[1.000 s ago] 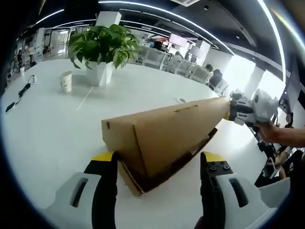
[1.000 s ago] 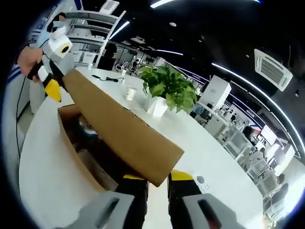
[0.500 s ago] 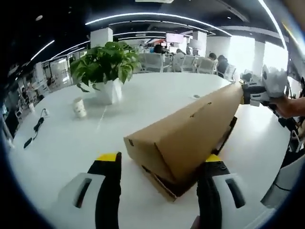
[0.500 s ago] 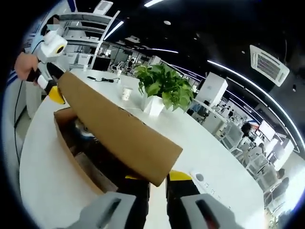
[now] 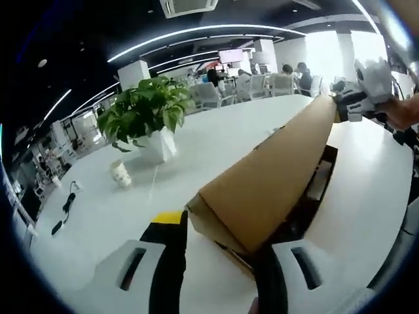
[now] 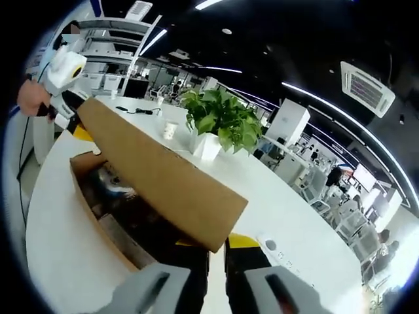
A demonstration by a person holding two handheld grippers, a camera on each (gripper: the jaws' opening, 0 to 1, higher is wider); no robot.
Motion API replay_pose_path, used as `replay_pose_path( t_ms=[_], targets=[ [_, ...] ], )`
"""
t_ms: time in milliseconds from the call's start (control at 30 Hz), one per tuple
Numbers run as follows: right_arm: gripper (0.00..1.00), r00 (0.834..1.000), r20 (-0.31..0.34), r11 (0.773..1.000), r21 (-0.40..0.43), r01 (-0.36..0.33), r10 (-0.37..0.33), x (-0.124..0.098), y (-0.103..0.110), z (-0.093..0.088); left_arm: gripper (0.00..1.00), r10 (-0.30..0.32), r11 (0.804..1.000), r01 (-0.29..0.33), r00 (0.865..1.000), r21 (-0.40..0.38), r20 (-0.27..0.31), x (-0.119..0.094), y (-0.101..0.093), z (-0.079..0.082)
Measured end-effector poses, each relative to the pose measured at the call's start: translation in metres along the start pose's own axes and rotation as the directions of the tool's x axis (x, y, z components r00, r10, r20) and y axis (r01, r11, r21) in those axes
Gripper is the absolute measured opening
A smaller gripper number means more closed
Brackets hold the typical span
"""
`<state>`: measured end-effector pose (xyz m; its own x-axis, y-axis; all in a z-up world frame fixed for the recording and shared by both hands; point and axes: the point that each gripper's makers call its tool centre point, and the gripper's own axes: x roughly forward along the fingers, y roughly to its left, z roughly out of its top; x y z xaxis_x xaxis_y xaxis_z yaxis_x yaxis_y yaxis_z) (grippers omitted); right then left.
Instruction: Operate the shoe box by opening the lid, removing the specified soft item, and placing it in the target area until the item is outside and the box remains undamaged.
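Note:
A brown cardboard shoe box [image 6: 85, 216] lies on the white table [image 5: 98, 222] with its lid [image 5: 275, 170] tilted up over the base. The lid's near end sits between the jaws of my left gripper [image 5: 219, 239], which has closed in on it. At the lid's far end my right gripper [image 5: 360, 91] is held by a hand. In the right gripper view, my right gripper [image 6: 216, 245] is shut on a lid [image 6: 163, 183] corner, and my left gripper [image 6: 65, 85] is at the opposite end. Inside the dark box lie indistinct items [image 6: 118, 186].
A potted plant [image 5: 144, 118] in a white pot and a paper cup [image 5: 120, 173] stand on the table behind the box. A black cable [image 5: 65, 206] lies near the table's far edge. Chairs and seated people [image 5: 288, 72] line the background.
My left gripper's jaws have narrowed from a wide straddle onto the lid's end. The lid stands a little higher over the base. The right gripper keeps its hold.

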<state>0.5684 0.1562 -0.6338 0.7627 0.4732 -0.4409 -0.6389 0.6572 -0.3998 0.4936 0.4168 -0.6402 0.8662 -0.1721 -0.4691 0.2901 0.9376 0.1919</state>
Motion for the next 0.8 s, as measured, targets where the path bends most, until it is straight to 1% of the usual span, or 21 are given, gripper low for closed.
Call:
replay_pose_path(
  t_ms=[100, 133, 267, 300, 333, 600, 800],
  targets=[
    [0.01, 1.000, 0.002, 1.000, 0.001, 0.007, -0.007, 0.000, -0.001, 0.002, 0.32, 0.009, 1.000, -0.010, 1.000, 0.005, 0.011, 0.000, 0.002, 0.003],
    [0.00, 1.000, 0.003, 1.000, 0.004, 0.010, -0.010, 0.000, -0.003, 0.003, 0.32, 0.020, 1.000, -0.021, 1.000, 0.017, 0.011, 0.001, 0.003, 0.005],
    [0.00, 1.000, 0.004, 1.000, 0.009, 0.012, -0.012, 0.000, -0.006, 0.006, 0.26, 0.033, 0.999, -0.033, 0.999, 0.006, 0.019, 0.001, 0.007, 0.007],
    [0.00, 1.000, 0.004, 1.000, 0.010, 0.013, -0.013, 0.000, -0.006, 0.006, 0.26, 0.043, 0.999, -0.043, 0.999, 0.001, 0.023, 0.001, 0.010, 0.008],
    [0.00, 1.000, 0.006, 1.000, 0.014, 0.011, -0.011, 0.001, -0.006, 0.007, 0.26, 0.037, 0.999, -0.037, 0.999, -0.006, 0.027, 0.001, 0.011, 0.009],
    [0.00, 1.000, 0.012, 0.999, 0.036, 0.019, -0.019, 0.001, -0.013, 0.013, 0.20, 0.055, 0.998, -0.054, 0.998, -0.025, 0.032, 0.005, 0.019, 0.014],
    [0.00, 1.000, 0.015, 0.999, 0.036, 0.015, -0.016, 0.004, -0.017, 0.020, 0.18, 0.054, 0.998, -0.052, 0.998, -0.047, 0.031, 0.008, 0.024, 0.020]
  ],
)
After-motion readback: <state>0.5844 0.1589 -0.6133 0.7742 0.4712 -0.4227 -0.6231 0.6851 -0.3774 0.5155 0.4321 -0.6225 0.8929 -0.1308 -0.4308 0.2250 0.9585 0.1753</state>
